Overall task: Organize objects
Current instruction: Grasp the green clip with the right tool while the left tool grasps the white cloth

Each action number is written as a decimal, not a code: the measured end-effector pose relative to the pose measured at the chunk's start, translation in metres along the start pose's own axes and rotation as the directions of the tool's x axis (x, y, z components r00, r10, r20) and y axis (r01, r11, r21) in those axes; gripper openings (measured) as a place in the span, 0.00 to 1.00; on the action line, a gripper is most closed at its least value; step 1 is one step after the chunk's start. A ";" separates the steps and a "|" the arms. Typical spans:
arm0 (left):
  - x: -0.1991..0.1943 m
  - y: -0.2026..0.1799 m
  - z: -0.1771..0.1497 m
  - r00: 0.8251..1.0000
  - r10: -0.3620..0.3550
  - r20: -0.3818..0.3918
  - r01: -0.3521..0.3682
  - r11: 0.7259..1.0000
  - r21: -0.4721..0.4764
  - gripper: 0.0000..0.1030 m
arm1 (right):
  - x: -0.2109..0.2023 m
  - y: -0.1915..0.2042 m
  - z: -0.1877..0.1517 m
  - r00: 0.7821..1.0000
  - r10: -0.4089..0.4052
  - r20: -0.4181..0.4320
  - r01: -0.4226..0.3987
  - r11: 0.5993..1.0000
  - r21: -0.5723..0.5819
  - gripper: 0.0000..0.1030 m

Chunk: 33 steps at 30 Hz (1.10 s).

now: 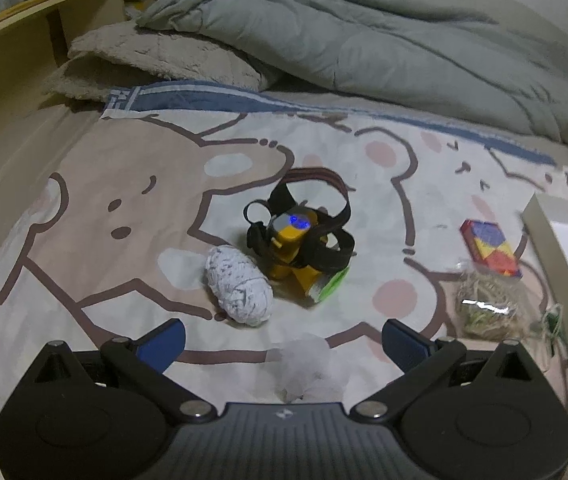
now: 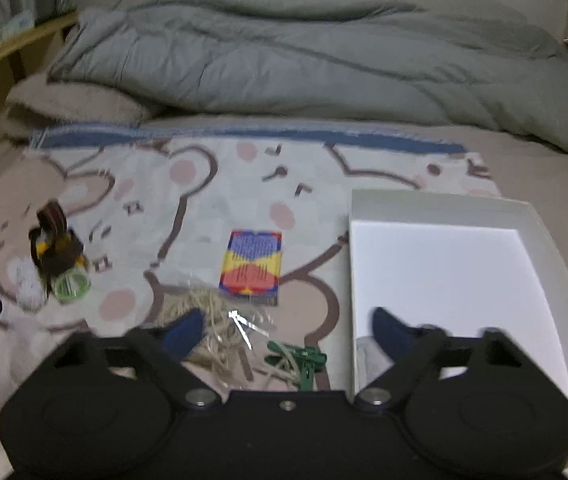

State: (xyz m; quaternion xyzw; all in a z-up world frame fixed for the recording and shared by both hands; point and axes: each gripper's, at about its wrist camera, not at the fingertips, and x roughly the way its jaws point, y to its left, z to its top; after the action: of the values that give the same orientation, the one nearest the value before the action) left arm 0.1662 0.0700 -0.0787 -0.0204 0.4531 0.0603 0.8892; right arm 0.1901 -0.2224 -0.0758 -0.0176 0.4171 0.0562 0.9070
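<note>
On the bear-print sheet lie a white yarn ball (image 1: 239, 291), a yellow headlamp with black straps (image 1: 298, 236) and a colourful flat packet (image 1: 490, 248). A clear bag of straw fibre (image 1: 484, 309) lies at the right. My left gripper (image 1: 284, 340) is open and empty, just short of the yarn ball, above a crumpled white tissue (image 1: 310, 368). My right gripper (image 2: 288, 332) is open and empty, over the straw bag (image 2: 212, 332) and a green clip (image 2: 300, 360). The packet (image 2: 253, 266) lies ahead of it and the white box (image 2: 444, 272) is at its right.
A grey duvet (image 1: 364, 40) and a beige fleece pillow (image 1: 156, 60) are piled at the far side of the bed. A wooden headboard shelf (image 1: 24, 32) runs along the left. The headlamp (image 2: 58, 252) and yarn ball (image 2: 28, 284) sit far left in the right wrist view.
</note>
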 end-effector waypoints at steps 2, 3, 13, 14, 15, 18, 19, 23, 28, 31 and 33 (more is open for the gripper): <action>0.005 -0.001 -0.001 1.000 0.005 -0.015 -0.005 1.000 0.003 1.00 | 0.009 -0.005 0.000 0.999 0.014 -0.048 -0.014 1.000 0.014 0.64; 0.007 -0.002 -0.001 1.000 0.006 -0.028 -0.006 1.000 0.003 1.00 | 0.013 -0.007 0.000 0.998 0.012 -0.068 -0.011 1.000 0.022 0.61; 0.025 -0.008 0.000 0.992 -0.041 -0.119 0.041 0.999 -0.001 0.99 | 0.045 -0.001 -0.009 0.994 0.008 -0.109 -0.031 0.976 -0.215 0.38; 0.026 -0.008 -0.001 0.992 -0.039 -0.123 0.040 0.999 0.005 0.98 | 0.047 0.001 -0.012 0.993 0.006 -0.117 -0.035 0.967 -0.251 0.38; 0.028 -0.008 -0.001 0.991 -0.039 -0.125 0.041 0.999 0.010 0.98 | 0.049 0.004 -0.014 0.992 -0.001 -0.127 -0.037 0.955 -0.295 0.38; 0.033 -0.007 -0.001 0.990 -0.039 -0.136 0.041 0.999 0.009 0.97 | 0.052 0.009 -0.018 0.991 -0.005 -0.133 -0.047 0.921 -0.386 0.38; 0.035 -0.007 -0.001 0.989 -0.040 -0.141 0.042 0.999 0.007 0.97 | 0.053 0.010 -0.020 0.990 -0.002 -0.142 -0.057 0.909 -0.413 0.38; 0.044 -0.005 -0.002 0.981 -0.055 -0.184 0.055 0.998 -0.005 0.97 | 0.060 0.022 -0.033 0.986 -0.059 -0.156 -0.041 0.822 -0.569 0.39; 0.053 -0.009 -0.006 0.976 -0.052 -0.211 0.058 0.998 0.024 0.97 | 0.074 0.029 -0.042 0.982 -0.084 -0.167 -0.040 0.776 -0.629 0.40; 0.059 -0.011 -0.009 0.973 -0.054 -0.226 0.062 0.998 0.029 0.94 | 0.080 0.030 -0.039 0.983 -0.082 -0.166 -0.040 0.782 -0.622 0.38; 0.063 -0.011 -0.011 0.968 -0.059 -0.242 0.068 0.997 0.028 0.92 | 0.084 0.029 -0.037 0.982 -0.074 -0.176 -0.049 0.791 -0.610 0.36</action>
State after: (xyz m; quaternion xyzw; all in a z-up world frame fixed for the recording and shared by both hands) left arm 0.1957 0.0639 -0.1361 -0.0261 0.5578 0.0207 0.8293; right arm 0.2125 -0.1888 -0.1632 -0.3178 0.4611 0.1801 0.8087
